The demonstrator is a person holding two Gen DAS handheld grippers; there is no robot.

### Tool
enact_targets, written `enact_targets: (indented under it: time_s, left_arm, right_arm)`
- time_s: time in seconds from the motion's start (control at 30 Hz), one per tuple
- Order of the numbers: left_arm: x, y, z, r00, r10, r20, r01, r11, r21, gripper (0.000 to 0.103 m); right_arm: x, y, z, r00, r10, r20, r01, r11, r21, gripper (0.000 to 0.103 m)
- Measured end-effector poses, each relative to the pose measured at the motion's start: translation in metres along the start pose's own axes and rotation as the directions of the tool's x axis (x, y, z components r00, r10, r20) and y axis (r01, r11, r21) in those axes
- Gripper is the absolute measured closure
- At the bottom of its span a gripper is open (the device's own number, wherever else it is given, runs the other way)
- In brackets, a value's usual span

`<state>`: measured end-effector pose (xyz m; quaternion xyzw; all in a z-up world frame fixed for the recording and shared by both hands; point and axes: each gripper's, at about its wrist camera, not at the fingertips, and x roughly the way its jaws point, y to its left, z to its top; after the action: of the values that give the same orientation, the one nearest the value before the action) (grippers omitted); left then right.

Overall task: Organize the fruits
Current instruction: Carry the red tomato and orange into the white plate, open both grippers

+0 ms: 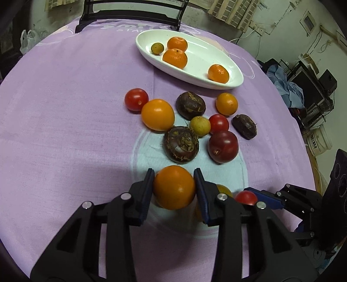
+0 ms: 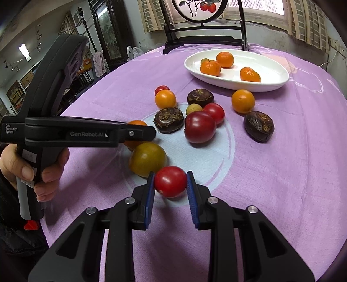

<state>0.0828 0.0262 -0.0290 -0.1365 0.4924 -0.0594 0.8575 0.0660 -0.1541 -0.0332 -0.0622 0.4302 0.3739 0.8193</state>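
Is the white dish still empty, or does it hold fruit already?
Not empty. The white dish holds three mandarins and one small greenish fruit; most of its floor is bare.

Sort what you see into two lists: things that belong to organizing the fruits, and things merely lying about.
Belongs: white oval ceramic dish; round orange fruit in left hand-held gripper; small red tomato in right hand-held gripper; loose dark brown fruits.

Lying about: dark wooden chair; white plastic bag.
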Motion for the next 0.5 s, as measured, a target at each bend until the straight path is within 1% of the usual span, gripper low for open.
enact_targets:
  time_s: [0.13,0.27,0.33,0.43,0.47,0.5]
  left_arm:
    - [-0.015,-0.001,0.005,0.999,-0.008,0.038,0.007,1.000,0.011,0.065]
    - [-0.032,-0.007,0.015,0.996,-0.019,0.085,0.015,0.999,0.052,0.065]
    - [-0.039,-0.013,0.024,0.993,-0.041,0.111,0.033,0.996,0.079,0.065]
    - [-0.047,-0.023,0.043,0.985,-0.058,0.161,0.038,0.992,0.122,0.065]
    - [-0.048,-0.025,0.051,0.983,-0.061,0.174,0.039,0.991,0.127,0.065]
    - [-0.049,-0.027,0.061,0.980,-0.069,0.186,0.046,0.991,0.126,0.065]
  right_arm:
    - [-0.006,0.002,0.001,0.999,-0.027,0.024,0.027,1.000,-0.007,0.074]
    - [-0.025,0.004,0.012,0.993,-0.078,0.087,0.079,0.997,-0.017,0.074]
    - [-0.040,0.002,0.021,0.986,-0.106,0.129,0.110,0.994,-0.022,0.074]
    - [-0.059,-0.006,0.042,0.967,-0.155,0.200,0.162,0.987,-0.020,0.074]
    - [-0.065,-0.010,0.052,0.958,-0.171,0.228,0.179,0.984,-0.014,0.074]
    - [-0.066,-0.015,0.059,0.955,-0.177,0.239,0.184,0.983,-0.008,0.074]
